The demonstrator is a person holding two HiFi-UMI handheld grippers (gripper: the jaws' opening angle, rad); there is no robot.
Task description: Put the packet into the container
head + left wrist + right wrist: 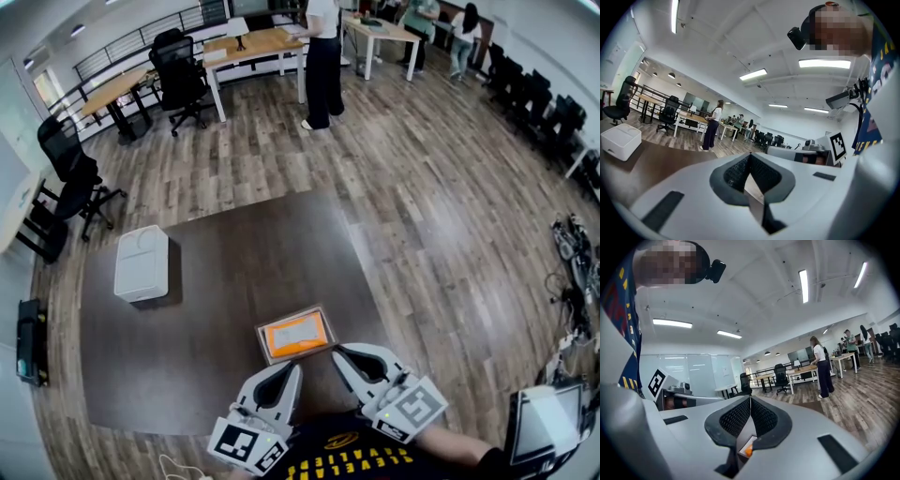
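Note:
A flat orange packet (295, 335) with a pale label lies on the dark brown table (225, 281), close to the near edge. A white lidded container (142, 263) stands at the table's left side, also visible far left in the left gripper view (620, 140). My left gripper (292, 368) is held just near-left of the packet, shut and empty. My right gripper (339, 352) is at the packet's near-right corner, shut with nothing between its jaws. In the right gripper view a sliver of the orange packet (748, 451) shows below the closed jaws (750, 400). The left jaws (750, 156) meet tip to tip.
Black office chairs (66, 183) stand left of the table. Wooden desks (253, 45) and a standing person (322, 66) are far back. Cables and equipment (574, 253) lie on the floor at the right. A monitor (544, 422) sits at the near right.

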